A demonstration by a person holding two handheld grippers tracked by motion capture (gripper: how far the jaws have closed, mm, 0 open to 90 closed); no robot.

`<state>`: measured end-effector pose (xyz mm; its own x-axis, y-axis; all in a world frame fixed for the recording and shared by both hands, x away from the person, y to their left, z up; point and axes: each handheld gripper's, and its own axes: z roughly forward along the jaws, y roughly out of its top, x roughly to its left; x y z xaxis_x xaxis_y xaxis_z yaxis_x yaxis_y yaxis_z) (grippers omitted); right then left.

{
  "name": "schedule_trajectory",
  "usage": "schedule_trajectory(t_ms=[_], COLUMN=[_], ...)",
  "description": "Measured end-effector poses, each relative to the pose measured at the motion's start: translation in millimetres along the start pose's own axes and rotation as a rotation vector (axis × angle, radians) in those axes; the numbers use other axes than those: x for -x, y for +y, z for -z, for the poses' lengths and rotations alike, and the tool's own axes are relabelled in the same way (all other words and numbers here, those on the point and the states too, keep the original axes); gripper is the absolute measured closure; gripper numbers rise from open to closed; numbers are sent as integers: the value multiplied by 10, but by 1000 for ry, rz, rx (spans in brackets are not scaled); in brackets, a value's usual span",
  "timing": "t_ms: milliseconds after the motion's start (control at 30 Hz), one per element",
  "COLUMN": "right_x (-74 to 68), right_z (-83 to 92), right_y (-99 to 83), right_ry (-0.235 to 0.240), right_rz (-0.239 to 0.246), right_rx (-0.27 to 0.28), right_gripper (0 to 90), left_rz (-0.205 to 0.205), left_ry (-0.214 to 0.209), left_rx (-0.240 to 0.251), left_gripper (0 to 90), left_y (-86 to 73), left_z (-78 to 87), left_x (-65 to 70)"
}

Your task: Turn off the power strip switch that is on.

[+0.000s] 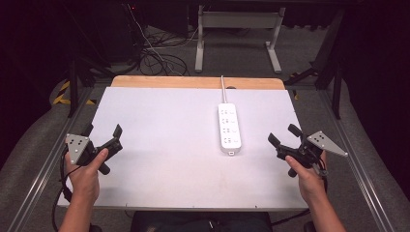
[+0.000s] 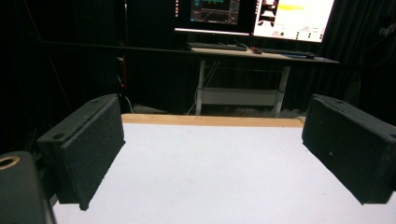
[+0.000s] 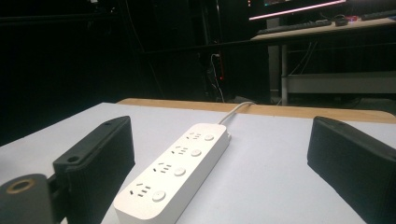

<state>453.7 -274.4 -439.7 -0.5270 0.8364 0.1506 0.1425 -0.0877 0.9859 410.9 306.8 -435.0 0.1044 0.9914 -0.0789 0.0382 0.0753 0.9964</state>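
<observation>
A white power strip (image 1: 229, 128) with several sockets and buttons lies right of centre on the white table top (image 1: 159, 145), its cord running to the far edge. In the right gripper view the power strip (image 3: 175, 170) lies between and beyond my wide-apart jaws. My right gripper (image 1: 282, 134) is open near the table's right edge, to the right of the strip and apart from it. Near the left edge my left gripper (image 1: 102, 130) is open with nothing between its jaws, and its own view looks over bare table (image 2: 210, 177).
A wooden strip (image 1: 198, 82) runs along the table's far edge. Beyond it stand a white desk frame (image 1: 237, 38) and loose cables (image 1: 154, 53) on the floor. Monitors (image 2: 254, 16) glow on a far desk. Metal rails (image 1: 358, 164) flank the table.
</observation>
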Motion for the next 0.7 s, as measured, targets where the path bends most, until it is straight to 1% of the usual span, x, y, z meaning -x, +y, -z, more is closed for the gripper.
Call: schedule_trajectory(t_ms=[267,300,400,533,600,700], right_x=[-19,-19,-28,-57,-68,-67], right_z=[29,33,36,35,34,10], right_y=[-24,-26,-26,-44,-38,-34], right_ry=[-5,-6,-10,5,10,28], right_rz=[6,8,3,22,29,32], right_rx=[-10,-11,-10,-28,-27,-19], right_gripper=[83,84,85,93,94,90], left_rz=[2,-3,-4,-12,-14,-8], left_ry=[-6,-8,-10,-8,-6,0], left_rx=[-1,0,-2,7,13,17], left_gripper=[62,62,62,59,59,59], left_y=[-7,-8,-9,-5,-3,-6], left_z=[58,65,86,103,99,66], left_x=[9,7,15,24,17,0])
